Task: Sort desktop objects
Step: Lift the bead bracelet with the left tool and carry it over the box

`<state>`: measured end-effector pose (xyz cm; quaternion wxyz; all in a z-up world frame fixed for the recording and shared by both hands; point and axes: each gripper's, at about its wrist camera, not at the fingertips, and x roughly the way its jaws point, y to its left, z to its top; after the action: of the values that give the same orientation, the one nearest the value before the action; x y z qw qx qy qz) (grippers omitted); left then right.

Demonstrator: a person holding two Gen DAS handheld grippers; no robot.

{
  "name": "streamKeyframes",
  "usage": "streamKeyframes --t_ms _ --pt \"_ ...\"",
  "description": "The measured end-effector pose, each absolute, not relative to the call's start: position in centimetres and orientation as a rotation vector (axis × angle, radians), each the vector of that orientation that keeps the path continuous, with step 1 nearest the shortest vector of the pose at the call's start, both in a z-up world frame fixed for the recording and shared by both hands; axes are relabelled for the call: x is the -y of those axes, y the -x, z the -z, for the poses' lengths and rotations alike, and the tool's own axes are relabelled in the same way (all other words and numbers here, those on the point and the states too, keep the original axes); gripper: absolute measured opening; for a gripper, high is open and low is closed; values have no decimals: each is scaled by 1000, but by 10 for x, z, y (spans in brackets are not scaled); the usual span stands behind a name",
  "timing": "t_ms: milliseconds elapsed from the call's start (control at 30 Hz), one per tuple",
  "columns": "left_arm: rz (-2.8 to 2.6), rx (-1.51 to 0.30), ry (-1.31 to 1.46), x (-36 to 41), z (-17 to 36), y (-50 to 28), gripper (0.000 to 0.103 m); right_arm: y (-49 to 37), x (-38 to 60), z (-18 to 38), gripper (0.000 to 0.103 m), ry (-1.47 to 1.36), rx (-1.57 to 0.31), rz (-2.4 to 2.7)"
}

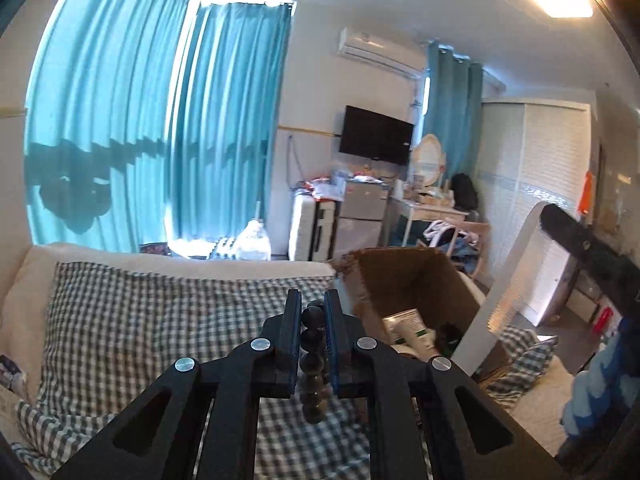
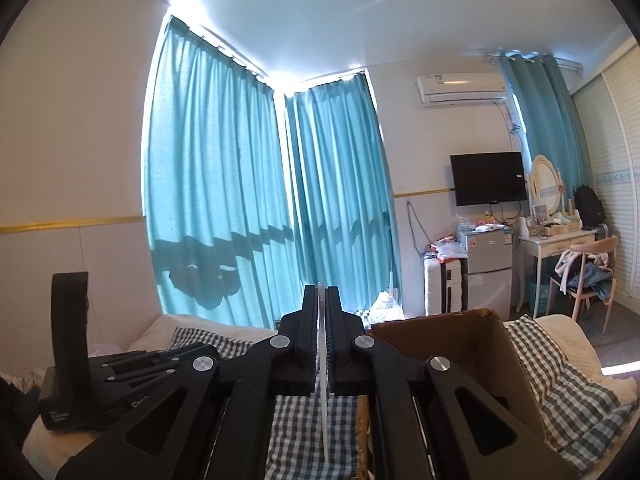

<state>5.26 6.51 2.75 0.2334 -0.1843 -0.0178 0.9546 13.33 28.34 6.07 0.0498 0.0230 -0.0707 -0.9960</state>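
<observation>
My left gripper (image 1: 312,307) is shut on a string of dark round beads (image 1: 312,344) that hangs down between the fingers, above the checked bedcover. A brown cardboard box (image 1: 404,276) stands just to its right, with a white tube (image 1: 416,336) and a green-and-white packet inside. My right gripper (image 2: 320,300) is shut on a thin flat white plate (image 2: 322,384), seen edge-on; the same plate (image 1: 508,292) leans over the box in the left wrist view. The right gripper's body (image 1: 592,248) shows at that view's right edge. The box (image 2: 460,344) sits right of the right gripper.
The blue-and-white checked bedcover (image 1: 160,320) spreads under both grippers. The left gripper's body (image 2: 104,376) lies low at the left in the right wrist view. A person's blue sleeve (image 1: 596,392) is at the right. Teal curtains, a TV, a fridge and a dresser stand far behind.
</observation>
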Motion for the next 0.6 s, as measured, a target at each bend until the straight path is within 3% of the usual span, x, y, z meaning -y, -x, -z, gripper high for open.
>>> streamKeyframes --t_ms 267,600 --pt "-2565 -89 497 -125 -39 -54 11 -137 -322 -57 3 -88 207 3150" --pt "-2423 -127 545 -202 -26 -29 11 -120 -375 -27 3 -180 288 3238"
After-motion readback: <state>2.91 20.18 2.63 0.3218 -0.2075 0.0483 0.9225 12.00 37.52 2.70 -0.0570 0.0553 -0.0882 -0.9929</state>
